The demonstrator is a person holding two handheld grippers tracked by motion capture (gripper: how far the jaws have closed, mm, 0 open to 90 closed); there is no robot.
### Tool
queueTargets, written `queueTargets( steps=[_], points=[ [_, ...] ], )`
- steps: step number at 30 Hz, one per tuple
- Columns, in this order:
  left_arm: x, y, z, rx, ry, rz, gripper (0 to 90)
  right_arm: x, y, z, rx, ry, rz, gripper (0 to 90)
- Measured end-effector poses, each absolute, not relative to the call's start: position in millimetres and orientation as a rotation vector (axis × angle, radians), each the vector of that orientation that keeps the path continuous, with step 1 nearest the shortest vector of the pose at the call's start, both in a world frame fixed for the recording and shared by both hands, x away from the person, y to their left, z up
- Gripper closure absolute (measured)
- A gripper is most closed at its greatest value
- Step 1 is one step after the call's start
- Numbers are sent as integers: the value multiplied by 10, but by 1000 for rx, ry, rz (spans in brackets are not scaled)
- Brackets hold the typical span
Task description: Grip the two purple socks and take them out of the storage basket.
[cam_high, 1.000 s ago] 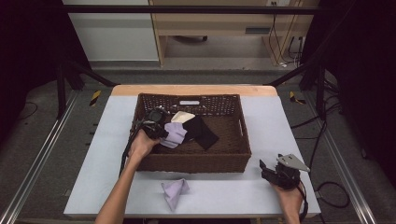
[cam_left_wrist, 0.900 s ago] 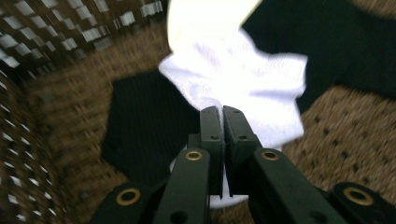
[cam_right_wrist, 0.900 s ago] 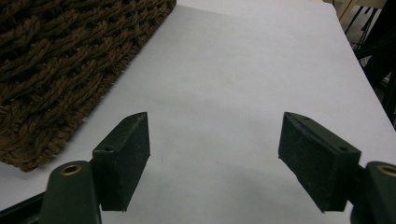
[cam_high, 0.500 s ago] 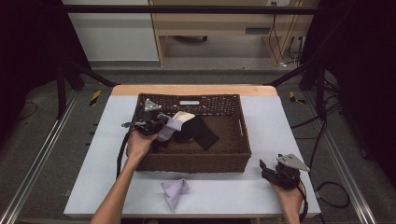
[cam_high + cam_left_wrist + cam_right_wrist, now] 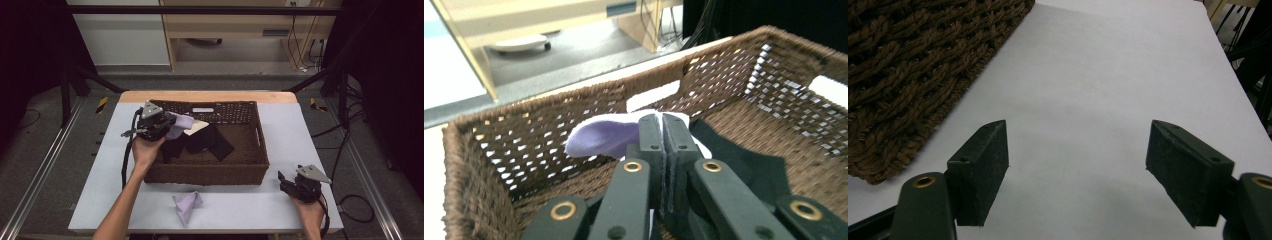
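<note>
My left gripper [image 5: 662, 131]: jaws pressed together on a lilac cloth [image 5: 601, 138], held above the left end of the wicker basket [image 5: 252, 165]; the cloth droops sideways in a soft fold. Black cloths [image 5: 210, 142] lie on the basket floor. My right gripper [image 5: 1077, 165]: jaws wide apart, holding nothing, over the white table [image 5: 1108, 75] beside the basket's corner. A second lilac cloth [image 5: 186, 206] lies crumpled in front of the basket.
</note>
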State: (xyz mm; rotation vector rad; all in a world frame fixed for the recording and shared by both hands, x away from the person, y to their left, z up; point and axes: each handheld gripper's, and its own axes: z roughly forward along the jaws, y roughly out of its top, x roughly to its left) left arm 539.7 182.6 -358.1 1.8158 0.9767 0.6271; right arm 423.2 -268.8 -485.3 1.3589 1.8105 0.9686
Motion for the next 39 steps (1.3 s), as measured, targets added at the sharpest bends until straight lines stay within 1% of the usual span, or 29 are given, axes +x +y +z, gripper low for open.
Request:
queueTargets(
  steps=[4, 5, 7, 22, 29, 39],
  points=[
    [5283, 1829, -3456, 1783, 932, 626, 870, 4232, -2689, -4852, 1362, 1810, 970, 252],
    [5203, 1834, -3399, 1765, 909, 621, 870, 4231, -2688, -4852, 1361, 1810, 969, 252],
    [5175, 1836, -3382, 1762, 901, 621, 870, 4232, -2688, -4852, 1360, 1809, 968, 252],
    [4563, 1901, -3091, 1700, 767, 600, 870, 4230, -2686, -4852, 1361, 1807, 966, 250],
    [4285, 1955, -3007, 1697, 710, 588, 869, 4228, -2680, -4852, 1358, 1807, 962, 250],
    [3980, 2045, -2993, 1695, 660, 573, 869, 4227, -2678, -4852, 1358, 1806, 960, 251]
  ],
)
